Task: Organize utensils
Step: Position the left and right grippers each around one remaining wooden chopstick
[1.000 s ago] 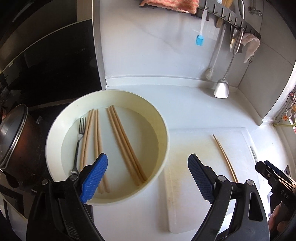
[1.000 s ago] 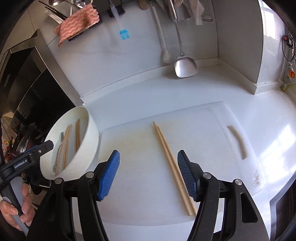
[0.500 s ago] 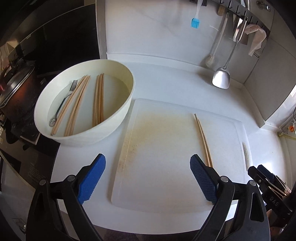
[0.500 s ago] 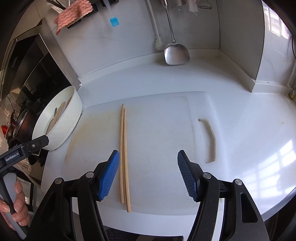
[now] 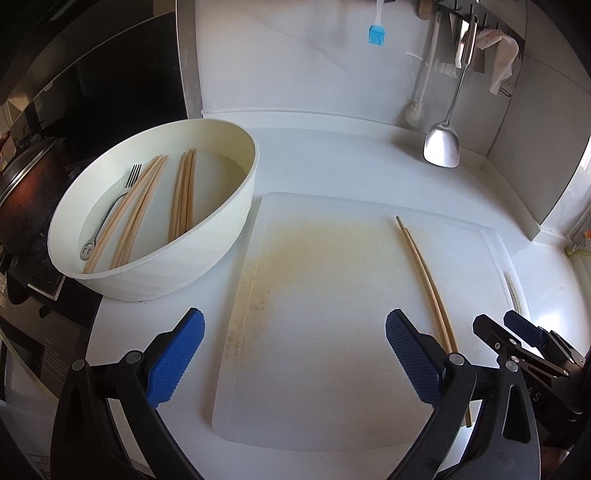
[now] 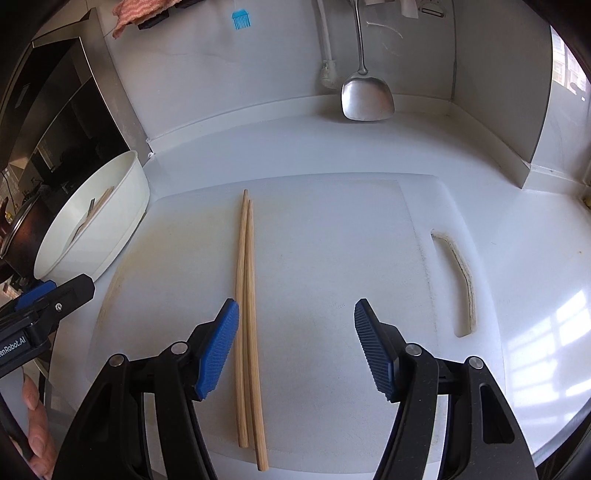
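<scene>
A pair of wooden chopsticks [image 6: 246, 306] lies side by side on the white cutting board [image 6: 325, 258]. My right gripper [image 6: 295, 345] hovers open over the board, its left pad just beside the pair, nothing between its pads. My left gripper [image 5: 294, 354] hangs over the board's near left part, its jaws opening wide and empty; the same chopsticks [image 5: 424, 273] lie just right of its right finger. A cream bowl [image 5: 221, 229] at the left holds several more chopsticks [image 5: 183, 195] and a steel fork [image 5: 112, 206].
A steel spatula [image 6: 365, 94], a white brush [image 6: 327, 70] and a blue silicone brush [image 5: 376, 33] hang on the back wall. A dark pot [image 5: 22, 195] sits left of the bowl on the stove. The board's handle slot [image 6: 460, 280] is at its right edge.
Both grippers have sunk and drawn back toward the board's near edge. The left moved away from over the bowl to the board and opened wider. The chopsticks now lie beside the right gripper's left pad.
</scene>
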Demonstrator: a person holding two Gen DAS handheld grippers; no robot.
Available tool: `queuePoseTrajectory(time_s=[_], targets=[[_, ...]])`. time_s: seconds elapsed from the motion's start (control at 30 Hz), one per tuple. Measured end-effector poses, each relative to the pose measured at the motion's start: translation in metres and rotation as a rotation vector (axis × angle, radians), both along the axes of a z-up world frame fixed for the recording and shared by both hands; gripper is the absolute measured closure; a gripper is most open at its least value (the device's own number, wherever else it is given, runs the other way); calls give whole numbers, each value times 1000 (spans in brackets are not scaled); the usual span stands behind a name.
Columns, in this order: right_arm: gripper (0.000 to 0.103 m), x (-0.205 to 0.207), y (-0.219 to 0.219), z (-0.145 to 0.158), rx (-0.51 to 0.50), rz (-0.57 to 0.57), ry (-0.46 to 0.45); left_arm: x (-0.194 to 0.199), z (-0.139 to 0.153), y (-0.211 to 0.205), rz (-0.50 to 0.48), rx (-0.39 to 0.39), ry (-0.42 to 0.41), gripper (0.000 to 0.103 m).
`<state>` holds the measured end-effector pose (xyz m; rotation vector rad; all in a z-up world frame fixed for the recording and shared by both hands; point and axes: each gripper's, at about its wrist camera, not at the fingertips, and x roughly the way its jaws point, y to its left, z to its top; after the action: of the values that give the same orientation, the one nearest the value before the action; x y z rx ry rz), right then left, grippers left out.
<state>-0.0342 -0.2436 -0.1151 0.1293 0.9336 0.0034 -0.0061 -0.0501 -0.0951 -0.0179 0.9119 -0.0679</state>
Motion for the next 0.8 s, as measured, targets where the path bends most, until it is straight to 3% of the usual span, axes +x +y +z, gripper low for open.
queuePoseTrajectory(time_s=[0.3, 0.8], targets=[[41, 6, 2, -17, -43, 10, -15, 5, -27, -4, 12, -25, 21, 6], [41, 12, 5, -24, -56, 38, 0, 8, -36, -4, 34, -17, 54, 6]])
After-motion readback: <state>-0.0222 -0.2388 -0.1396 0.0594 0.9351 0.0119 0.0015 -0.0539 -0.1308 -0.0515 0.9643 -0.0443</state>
